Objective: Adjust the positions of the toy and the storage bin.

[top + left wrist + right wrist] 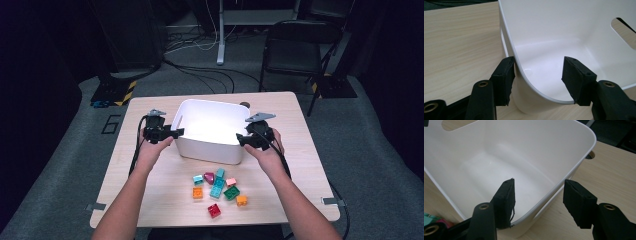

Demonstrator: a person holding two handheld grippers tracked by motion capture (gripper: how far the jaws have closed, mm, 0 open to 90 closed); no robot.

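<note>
High view first: nearest us, a small heap of toy bricks [218,189] lay on the table [300,150], loose and untouched. Just past them stood the white bin [210,129], empty, its long axis running left to right across the table, so that one short end faced each of our hands. We had the left gripper [175,132] at the bin's left end and the right gripper [241,139] at its right end, each about equally close, each pointing inward at the other.

From the left gripper view, the bin's wall [524,82] passed between the jaws at a near corner: one pad [504,80] lay against the outside of the wall, the other pad [576,80] stood inside the bin, well clear of the wall. So those jaws were open, straddling the rim without clamping it.

From the right gripper view it was much the same: one pad [505,202] sat inside the bin, close to the wall, the other [579,202] hung outside over the table, apart from the wall. Open too.

We judged that any lift would turn on both pairs of jaws closing squarely across the thin walls at opposite ends.

Farther off stood a folding chair [295,50].
</note>
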